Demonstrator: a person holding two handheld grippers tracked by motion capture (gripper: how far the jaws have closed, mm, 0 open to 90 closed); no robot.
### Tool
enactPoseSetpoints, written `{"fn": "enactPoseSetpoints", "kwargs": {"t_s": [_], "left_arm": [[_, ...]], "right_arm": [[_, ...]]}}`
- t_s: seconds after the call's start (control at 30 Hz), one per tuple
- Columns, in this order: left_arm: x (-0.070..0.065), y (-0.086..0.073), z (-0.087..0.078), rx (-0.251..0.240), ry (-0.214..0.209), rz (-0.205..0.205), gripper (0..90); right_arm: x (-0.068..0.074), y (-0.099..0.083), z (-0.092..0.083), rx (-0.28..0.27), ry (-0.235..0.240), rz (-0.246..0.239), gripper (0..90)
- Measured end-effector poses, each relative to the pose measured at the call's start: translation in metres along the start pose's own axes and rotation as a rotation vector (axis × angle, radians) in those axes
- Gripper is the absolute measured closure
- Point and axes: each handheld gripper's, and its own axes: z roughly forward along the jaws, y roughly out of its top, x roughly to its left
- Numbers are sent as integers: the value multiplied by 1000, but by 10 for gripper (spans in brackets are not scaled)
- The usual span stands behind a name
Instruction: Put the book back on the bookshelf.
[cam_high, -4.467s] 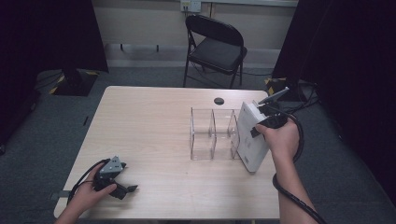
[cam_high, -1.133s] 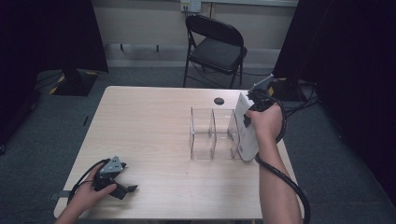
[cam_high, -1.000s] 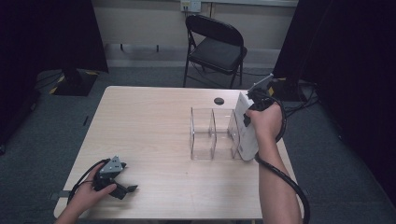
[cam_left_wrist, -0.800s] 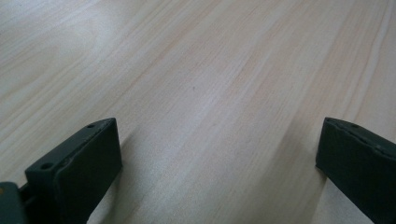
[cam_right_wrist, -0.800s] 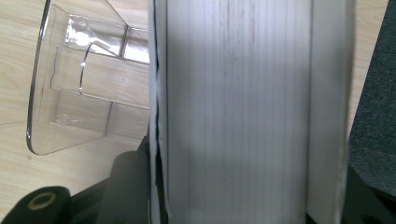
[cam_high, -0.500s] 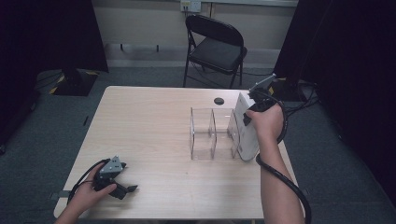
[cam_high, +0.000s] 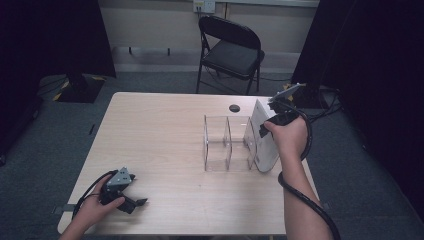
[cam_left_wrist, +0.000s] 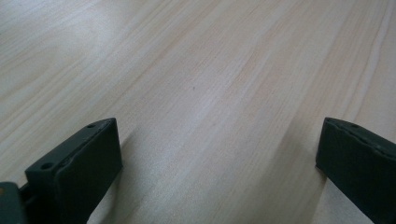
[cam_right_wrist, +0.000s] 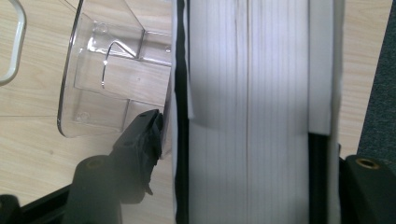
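My right tongs (cam_high: 272, 112) stand over the far right part of the pale wooden counter (cam_high: 160, 135), astride the upper edge of a thick white book with a dark spine edge (cam_high: 265, 137). The book stands on edge, leaning slightly, at the right end of a clear plastic three-bay file rack (cam_high: 227, 145) — touching or just beside the rack's last divider; I cannot tell which. In the right gripper view the white page block (cam_right_wrist: 247, 116) runs up between my two black jaws. The jaws have just been opening: the left one sits at the book's dark edge, the right one stands off the cover with a narrow gap showing, so the pads no longer press on it. My right hand (cam_high: 287, 135) stays wrapped around the handle, cable looping down past my forearm.

My left tongs (cam_high: 135, 202) lie low on the near left corner of the counter, well apart from the rack. In the left gripper view their jaws are spread wide with bare wood grain (cam_left_wrist: 210, 93) between them — nothing gripped.

Beyond the counter stands a black folding metal chair (cam_high: 230, 50). A small dark round disc (cam_high: 234, 107) lies on the counter near its far edge, just behind the rack.
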Motion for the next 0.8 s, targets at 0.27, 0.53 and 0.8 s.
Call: {"fn": "enactPoseSetpoints", "kwargs": {"t_s": [0.27, 0.53, 0.8], "left_arm": [[0, 0, 0, 3, 1, 3, 0], [0, 0, -1, 4, 4, 2, 0], [-1, 0, -1, 3, 3, -2, 0]], "right_arm": [[1, -8, 0, -12, 1, 4, 291], [-1, -17, -2, -15, 6, 2, 267], [-1, -28, -2, -22, -9, -3, 230]]}}
